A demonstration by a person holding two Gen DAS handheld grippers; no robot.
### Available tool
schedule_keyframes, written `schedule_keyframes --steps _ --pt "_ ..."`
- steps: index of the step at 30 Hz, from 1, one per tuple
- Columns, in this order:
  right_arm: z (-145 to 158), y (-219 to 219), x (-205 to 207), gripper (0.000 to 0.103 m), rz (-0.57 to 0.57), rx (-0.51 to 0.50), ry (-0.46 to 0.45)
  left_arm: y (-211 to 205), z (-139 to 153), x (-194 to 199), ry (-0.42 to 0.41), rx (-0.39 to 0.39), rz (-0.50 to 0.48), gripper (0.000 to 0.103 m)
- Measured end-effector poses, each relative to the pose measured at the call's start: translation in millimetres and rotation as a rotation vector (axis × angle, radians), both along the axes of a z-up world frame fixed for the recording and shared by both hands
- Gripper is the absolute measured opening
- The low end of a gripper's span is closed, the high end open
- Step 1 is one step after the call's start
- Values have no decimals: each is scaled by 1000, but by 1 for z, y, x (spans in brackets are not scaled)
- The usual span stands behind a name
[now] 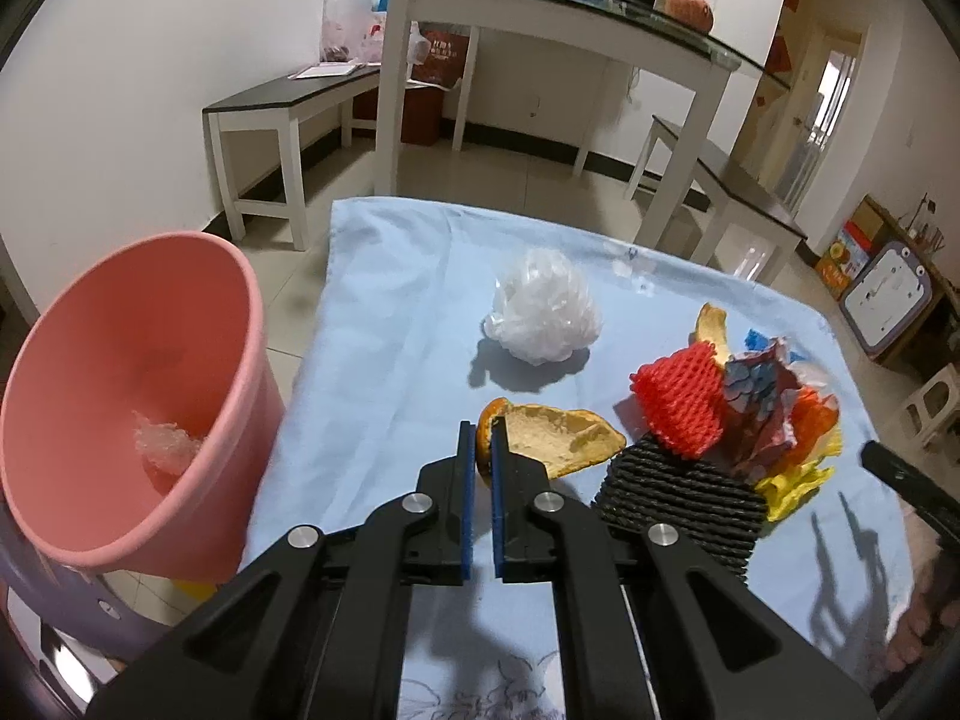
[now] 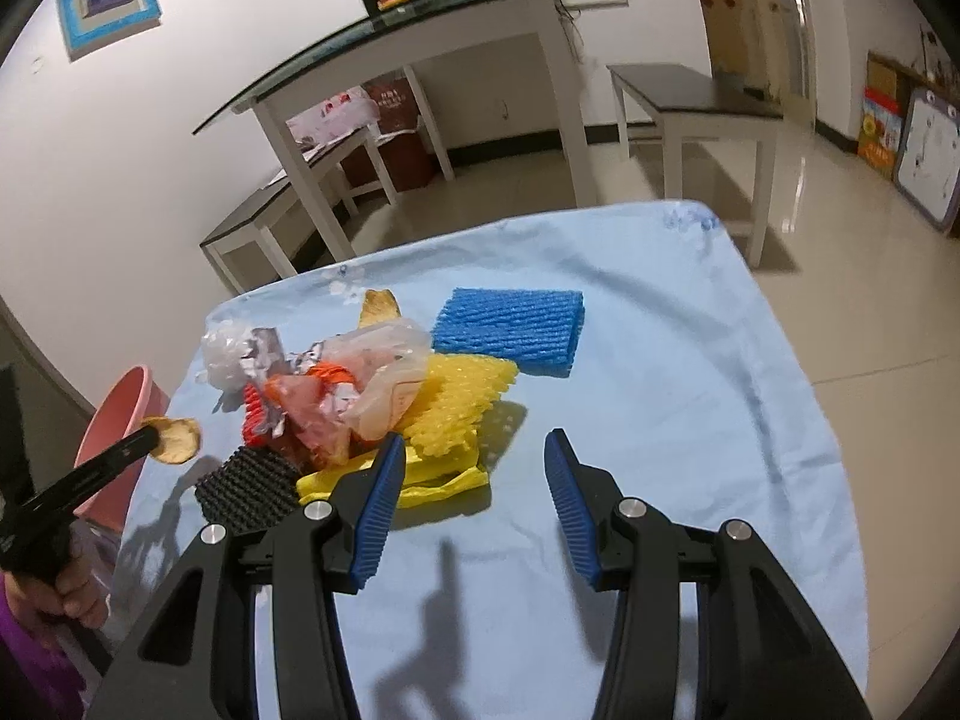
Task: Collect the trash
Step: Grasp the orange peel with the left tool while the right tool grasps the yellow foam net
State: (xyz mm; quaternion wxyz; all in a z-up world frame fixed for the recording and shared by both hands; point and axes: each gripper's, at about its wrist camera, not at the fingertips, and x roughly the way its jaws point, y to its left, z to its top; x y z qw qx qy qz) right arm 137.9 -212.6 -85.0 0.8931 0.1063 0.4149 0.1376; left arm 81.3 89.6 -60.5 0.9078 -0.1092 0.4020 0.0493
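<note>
Your left claw [image 1: 482, 441] is pinching the orange peel [image 1: 558, 438] at its left end. The peel rests on the blue cloth of the counter [image 1: 384, 324], pale inside facing up; its long axis runs across the left wrist view, and its narrow end points right toward the black foam net [image 1: 684, 510]. The pink bin [image 1: 138, 396] stands just left of the counter. Your right claw [image 2: 471, 468] is spread with nothing between the pads, beside the yellow foam net [image 2: 462, 402]. The blue foam net [image 2: 510, 330] lies behind.
</note>
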Motion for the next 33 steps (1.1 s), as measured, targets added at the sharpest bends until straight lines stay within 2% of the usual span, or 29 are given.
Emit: schedule_keyframes --steps 3,6,12,14,15,23,33 --pt "-8 2 7 46 5 14 26 1 5 -4 -11 -10 -3 4" --pt "-13 8 13 40 13 14 33 0 9 -6 -18 -12 -10 4" --pt "-17 15 21 21 12 21 42 -3 14 -10 -31 -12 -30 4" --pt "-17 18 22 9 21 19 46 -5 15 -11 -35 -14 -38 4" --pt "-17 18 21 8 22 19 44 -5 15 -12 -36 -15 -40 4" --pt "6 5 3 4 -11 12 -45 -8 22 -18 -56 -16 -57 4" --pt "54 -8 -22 4 -28 6 -158 -10 37 -29 -105 -19 -68 4"
